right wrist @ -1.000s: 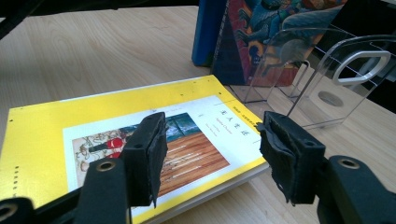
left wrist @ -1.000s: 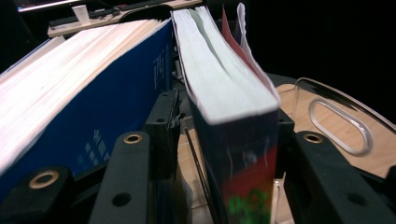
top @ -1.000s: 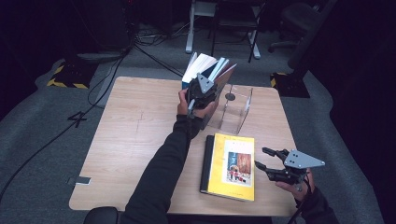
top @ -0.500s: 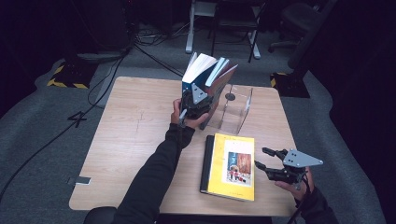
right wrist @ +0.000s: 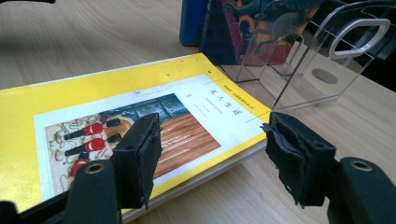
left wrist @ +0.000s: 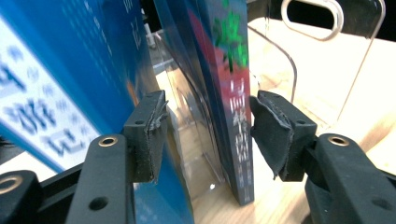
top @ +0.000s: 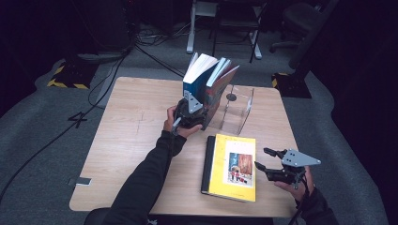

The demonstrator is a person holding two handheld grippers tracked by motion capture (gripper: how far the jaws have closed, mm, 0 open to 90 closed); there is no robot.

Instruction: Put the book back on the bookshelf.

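Dark-spined book (left wrist: pixel 233 116) stands between the open left tongs (left wrist: pixel 208 133) (upright).

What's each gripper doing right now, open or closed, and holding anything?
Left gripper: open, jaws on either side of the upright dark book, not clamped.
Right gripper: open, holding nothing, beside the yellow book.

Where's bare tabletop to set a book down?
The left half of the table, left of the left gripper, is bare. It is crowded at right: upright books, clear stand, yellow book.
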